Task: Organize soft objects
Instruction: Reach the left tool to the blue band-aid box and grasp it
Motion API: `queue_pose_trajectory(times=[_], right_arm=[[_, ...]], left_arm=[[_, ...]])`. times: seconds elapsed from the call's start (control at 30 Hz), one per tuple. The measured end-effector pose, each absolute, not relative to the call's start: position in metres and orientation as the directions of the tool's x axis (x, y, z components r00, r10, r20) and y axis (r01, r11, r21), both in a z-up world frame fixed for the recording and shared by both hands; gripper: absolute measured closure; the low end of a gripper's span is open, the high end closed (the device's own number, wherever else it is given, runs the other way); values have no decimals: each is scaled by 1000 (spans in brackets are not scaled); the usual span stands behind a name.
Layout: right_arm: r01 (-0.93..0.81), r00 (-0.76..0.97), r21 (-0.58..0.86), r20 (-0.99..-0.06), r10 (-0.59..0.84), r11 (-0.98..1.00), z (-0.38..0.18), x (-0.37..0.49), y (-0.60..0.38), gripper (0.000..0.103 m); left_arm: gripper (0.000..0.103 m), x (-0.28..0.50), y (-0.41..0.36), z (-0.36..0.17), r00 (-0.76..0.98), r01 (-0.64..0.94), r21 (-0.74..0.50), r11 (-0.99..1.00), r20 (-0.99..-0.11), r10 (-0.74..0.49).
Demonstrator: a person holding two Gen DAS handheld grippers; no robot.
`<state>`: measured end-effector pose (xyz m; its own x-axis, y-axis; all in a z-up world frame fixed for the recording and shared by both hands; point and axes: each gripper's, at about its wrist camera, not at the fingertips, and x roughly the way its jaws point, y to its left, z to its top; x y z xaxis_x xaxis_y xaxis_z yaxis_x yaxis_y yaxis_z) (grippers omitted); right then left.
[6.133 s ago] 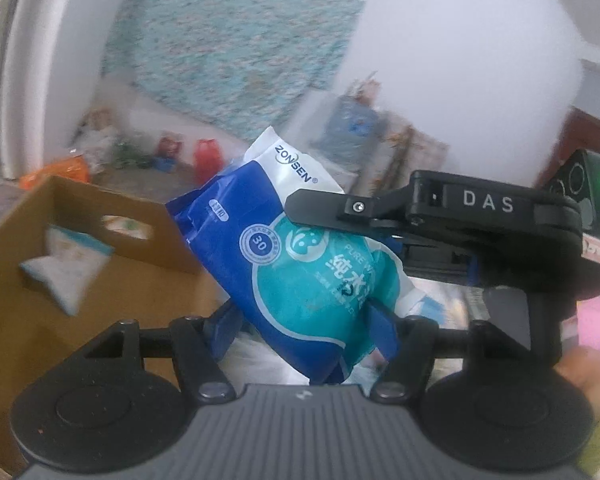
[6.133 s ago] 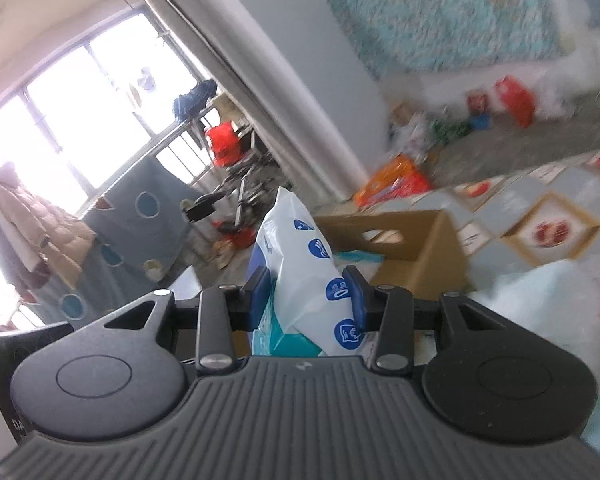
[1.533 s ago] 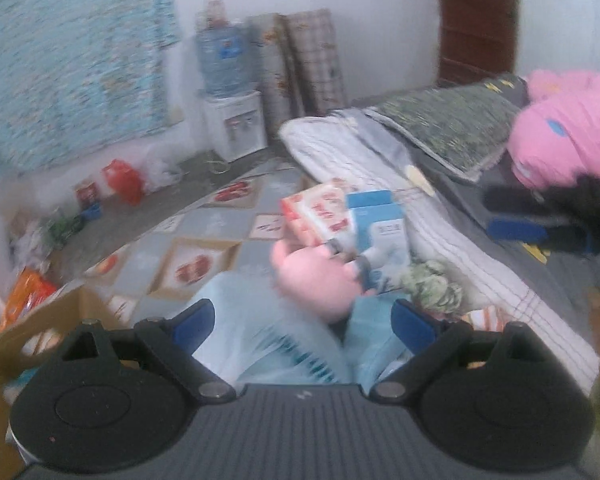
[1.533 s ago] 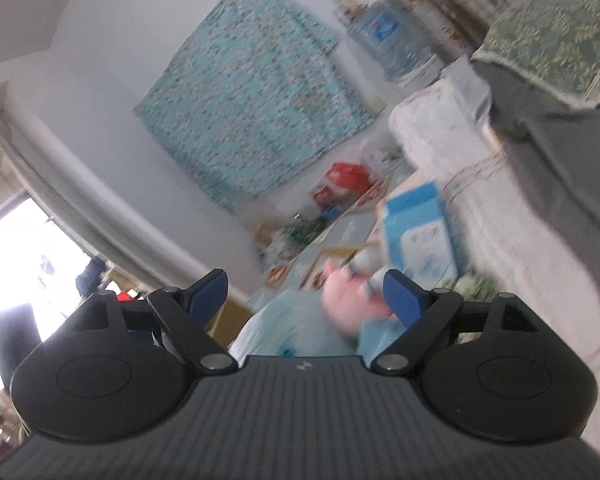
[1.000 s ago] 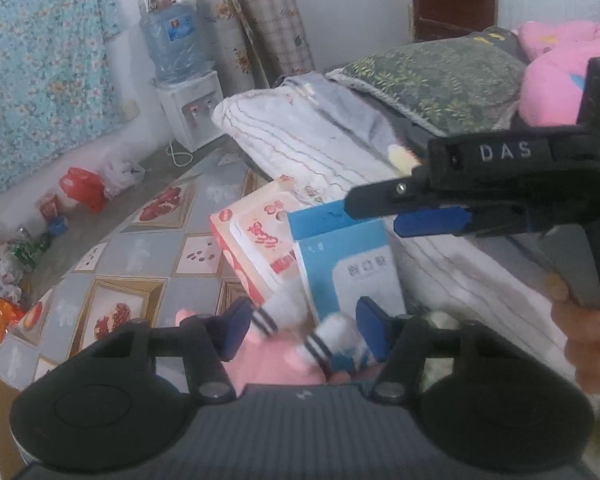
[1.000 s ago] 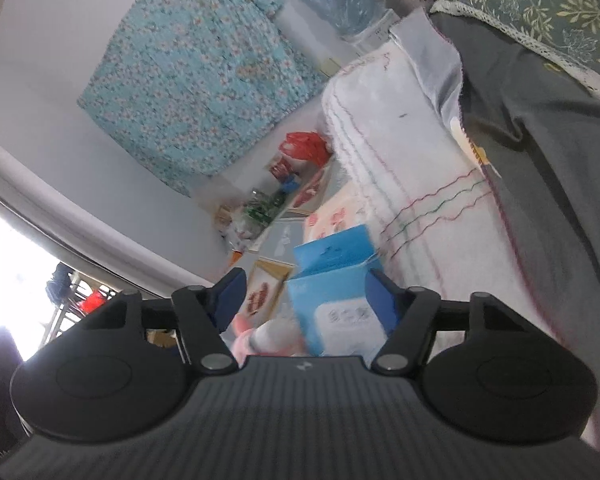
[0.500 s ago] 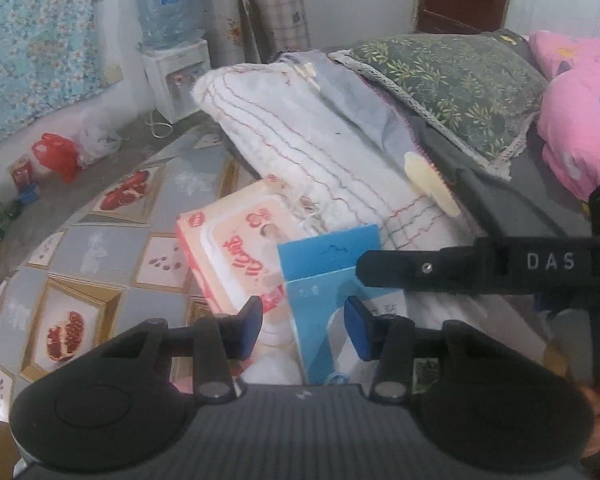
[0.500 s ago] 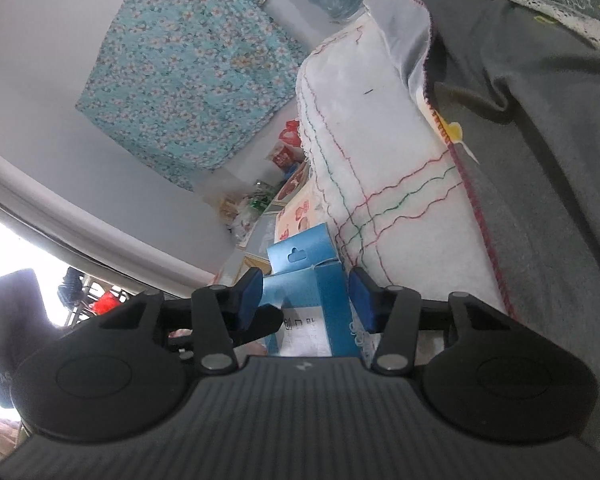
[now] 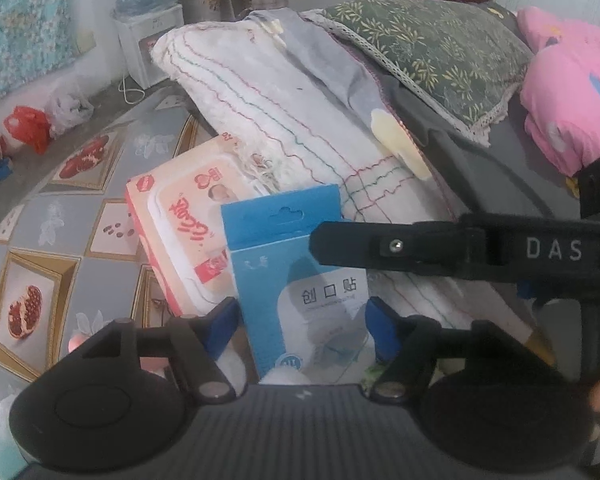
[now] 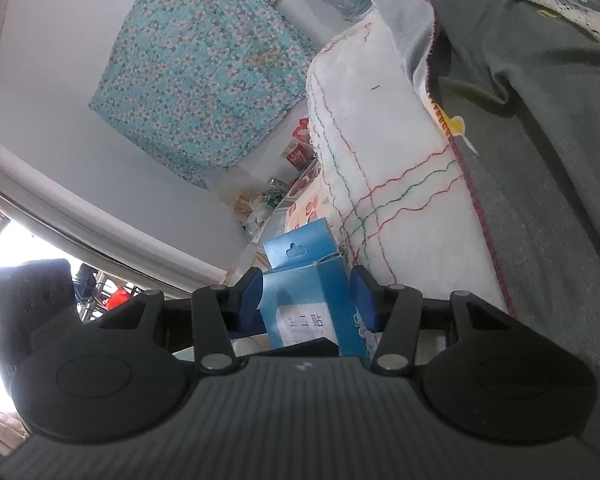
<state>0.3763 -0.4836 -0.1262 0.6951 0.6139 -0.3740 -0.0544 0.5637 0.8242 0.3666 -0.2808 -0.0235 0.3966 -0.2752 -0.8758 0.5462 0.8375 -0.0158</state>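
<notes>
**A:** Where's the blue box (image 9: 296, 280)?

**B:** Propped on the bed's white quilt (image 9: 284, 120), beside the pink wipes pack (image 9: 180, 216). Neither is sorted yet, so I judge plenty remains.

**A:** And your tongs?

**B:** My left tongs (image 9: 300, 320) angle steeply down, jaws spreading wider, the box between them but untouched. My right tongs (image 10: 306, 296) reach in nearly level, straddling its top; I can't tell whether they pinch it.

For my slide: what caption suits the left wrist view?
Left gripper opening around a blue box beside a pink wipes pack.
</notes>
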Motion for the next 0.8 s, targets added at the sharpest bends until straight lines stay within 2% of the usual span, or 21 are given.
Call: queue_pose_trajectory(times=[0.17,0.33,0.6,0.8], right_arm=[[-76,693,833,-351,629,549,-124,373,-485,55],[-113,681,856,-304,667,505,-120,371,-487,55],[-109,674,875,-283,682,472,-126,372,-488,55],[-136,690,877,-250,679,461,-118,364,-490,55]], left_arm=[[26,364,-285,-24,402,531,5,848,-882,-246],[26,366,-284,-27,409,507,13,862,-884,-227],[26,360,-284,-26,442,494,39,869,-872,-212],[26,347,-284,-12,509,499,76,863,-832,-220]])
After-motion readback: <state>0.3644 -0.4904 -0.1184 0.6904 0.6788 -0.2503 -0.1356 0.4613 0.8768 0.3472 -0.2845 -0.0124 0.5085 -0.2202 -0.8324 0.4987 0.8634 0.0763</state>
